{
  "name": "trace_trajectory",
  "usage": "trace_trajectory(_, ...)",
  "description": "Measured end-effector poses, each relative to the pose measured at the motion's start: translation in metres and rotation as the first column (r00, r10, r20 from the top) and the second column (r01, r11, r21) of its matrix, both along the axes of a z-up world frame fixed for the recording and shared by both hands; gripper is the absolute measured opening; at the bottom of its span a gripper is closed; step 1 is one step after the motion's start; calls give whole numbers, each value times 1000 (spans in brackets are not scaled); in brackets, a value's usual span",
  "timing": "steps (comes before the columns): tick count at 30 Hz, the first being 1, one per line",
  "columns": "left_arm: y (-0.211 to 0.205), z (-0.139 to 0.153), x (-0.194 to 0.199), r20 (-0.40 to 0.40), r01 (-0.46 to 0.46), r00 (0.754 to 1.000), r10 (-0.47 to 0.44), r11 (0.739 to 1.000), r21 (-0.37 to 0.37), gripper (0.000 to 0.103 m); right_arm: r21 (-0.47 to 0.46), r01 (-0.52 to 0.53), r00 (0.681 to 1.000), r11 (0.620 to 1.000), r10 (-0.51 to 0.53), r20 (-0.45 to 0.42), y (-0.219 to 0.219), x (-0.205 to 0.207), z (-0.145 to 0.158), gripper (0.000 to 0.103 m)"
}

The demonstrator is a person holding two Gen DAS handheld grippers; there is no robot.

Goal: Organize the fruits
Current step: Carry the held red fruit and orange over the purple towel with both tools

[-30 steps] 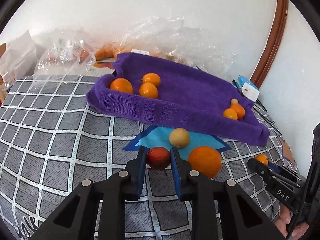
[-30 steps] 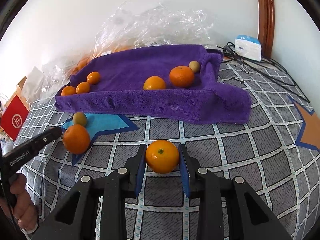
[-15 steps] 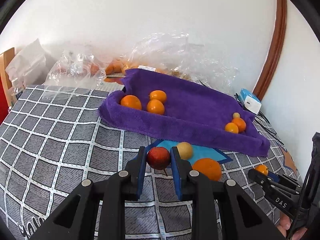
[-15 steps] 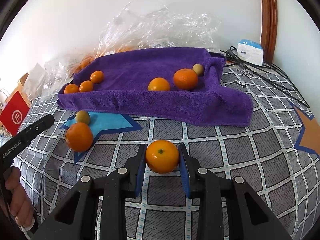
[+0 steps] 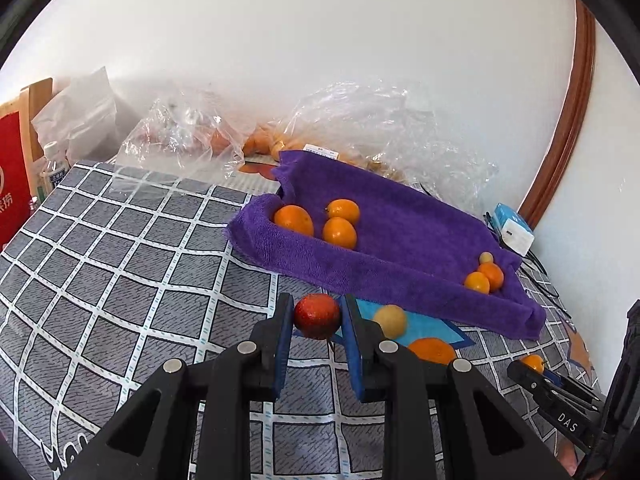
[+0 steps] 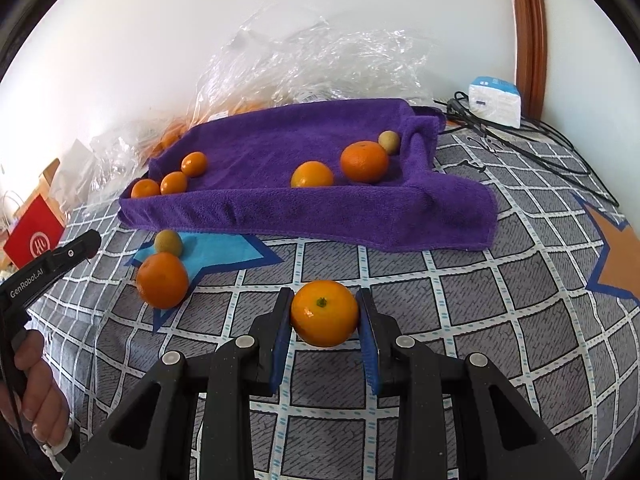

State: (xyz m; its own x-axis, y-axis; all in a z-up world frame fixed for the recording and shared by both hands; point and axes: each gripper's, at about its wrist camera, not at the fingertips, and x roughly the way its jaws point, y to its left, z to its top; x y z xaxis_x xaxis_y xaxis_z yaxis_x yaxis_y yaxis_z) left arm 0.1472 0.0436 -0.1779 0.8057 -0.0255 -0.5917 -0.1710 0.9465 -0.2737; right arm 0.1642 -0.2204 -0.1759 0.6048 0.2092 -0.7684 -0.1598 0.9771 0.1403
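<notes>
Already six fruits sit on the purple towel (image 6: 280, 208); left gripper (image 5: 316, 320) pinches a red fruit (image 5: 317, 316), right gripper (image 6: 324, 316) pinches a mandarin (image 6: 324, 313), both short of the towel's near edge; two wait on the bedspread (image 6: 480, 320).

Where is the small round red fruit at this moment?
In the left wrist view, the small round red fruit sits clamped in the left claw, low centre, just before the purple towel's near edge, left of a yellowish round fruit.
</notes>
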Motion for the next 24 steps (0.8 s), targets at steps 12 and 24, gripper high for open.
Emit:
trace_trajectory(12,9,5,-4,21,-56,998,56,998,-2,23,-9,51,999,999,-51,-12,-10,6,11,31)
trace_trajectory(24,32,52,13,23,-80,997,80,997,-14,23,-64,39,996,997,-33,87,-4,30,69,31)
